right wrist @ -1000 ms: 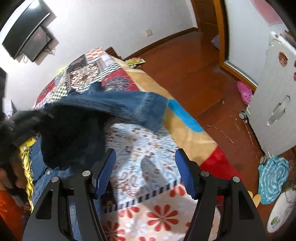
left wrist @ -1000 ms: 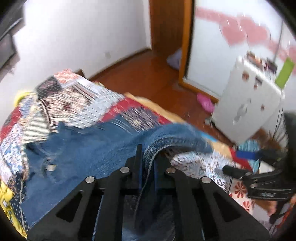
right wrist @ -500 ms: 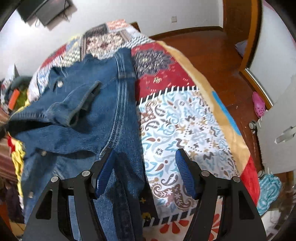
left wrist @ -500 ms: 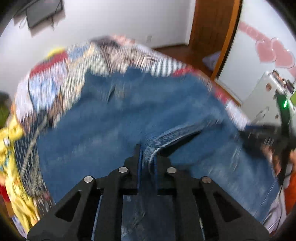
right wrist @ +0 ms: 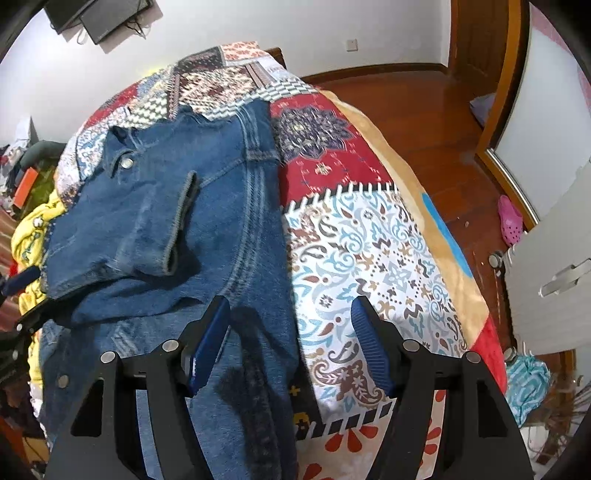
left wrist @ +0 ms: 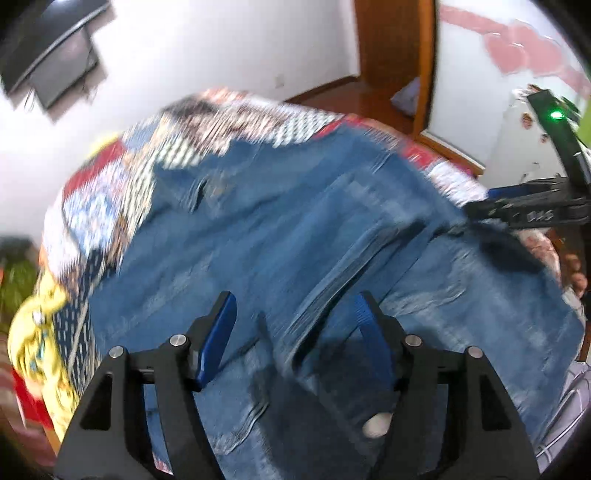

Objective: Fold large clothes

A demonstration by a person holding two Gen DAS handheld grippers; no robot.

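A blue denim jacket (right wrist: pixel 207 206) lies on a patchwork bedspread (right wrist: pixel 369 236), with one sleeve (right wrist: pixel 155 229) folded across its body. In the left wrist view the jacket (left wrist: pixel 295 236) fills the middle, blurred. My left gripper (left wrist: pixel 295 325) is open just above the denim, holding nothing. My right gripper (right wrist: pixel 291 332) is open and empty over the jacket's right edge; it also shows at the right of the left wrist view (left wrist: pixel 524 210). The left gripper shows at the left edge of the right wrist view (right wrist: pixel 22 299).
The bed drops off to a wooden floor (right wrist: pixel 443 122) on the right. A white cabinet (right wrist: pixel 554 266) stands near the bed's corner. A yellow cloth (right wrist: pixel 29 229) lies left of the jacket. A wall television (right wrist: pixel 99 14) hangs behind the bed.
My left gripper carried the sleeve over the jacket's body, then opened and let it go. The sleeve now lies folded across the jacket. My right gripper stayed open.
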